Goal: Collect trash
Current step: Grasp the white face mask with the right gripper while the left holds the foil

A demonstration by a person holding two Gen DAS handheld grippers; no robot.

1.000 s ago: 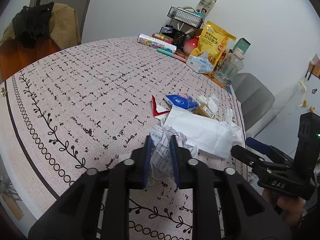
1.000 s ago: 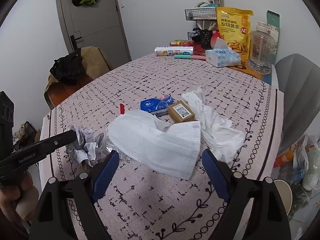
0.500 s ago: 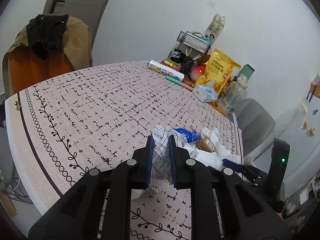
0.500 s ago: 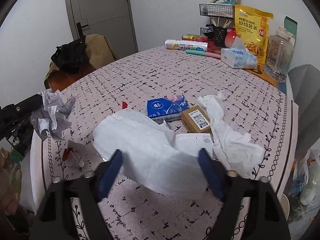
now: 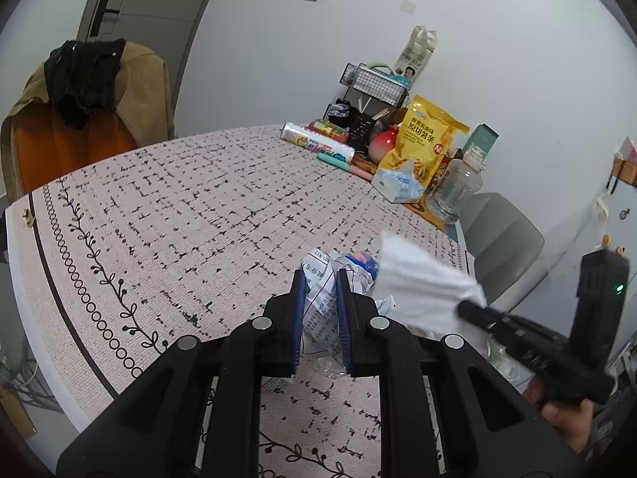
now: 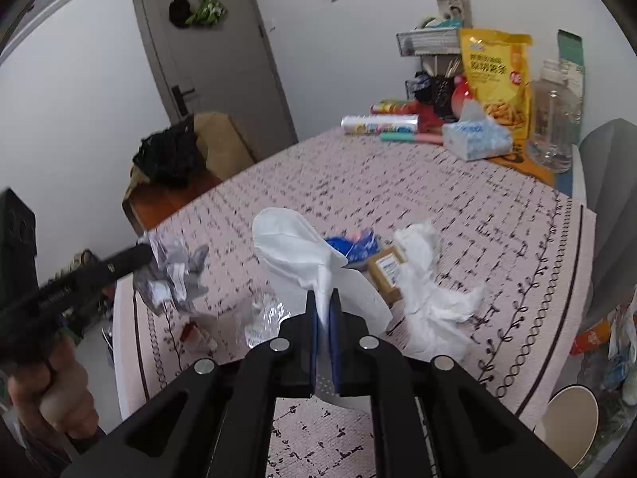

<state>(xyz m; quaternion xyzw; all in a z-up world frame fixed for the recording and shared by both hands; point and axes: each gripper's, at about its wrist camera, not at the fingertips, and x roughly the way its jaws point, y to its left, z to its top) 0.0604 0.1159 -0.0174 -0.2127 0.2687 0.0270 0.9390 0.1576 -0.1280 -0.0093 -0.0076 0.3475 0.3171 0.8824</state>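
The left gripper [image 5: 321,314] is pinching a crumpled sheet of printed paper [image 5: 320,298] between its blue pads, holding it clear of the table [image 5: 179,215] above the near edge. The right gripper [image 6: 323,318] has just been closing, and its jaws are now pressing together on a fold of the white face mask [image 6: 294,251], which is lifting off the cloth near the same edge.

Both pieces of trash are hanging in the air, so the step in hand looks like carrying them away to a bin. To do that well, both grips should be kept firm, since the mask is thin and is caught only by a narrow fold; a slow, level carry would keep it from slipping out. The mask's loose end is trailing close to the small cardboard box [image 6: 388,273] and the white tissue [image 6: 430,302], so lifting straight up first should avoid dragging them. Those, the blue tissue pack [image 6: 354,245] and a clear wrapper [image 6: 264,318] are lying by the near edge, waiting for later trips.
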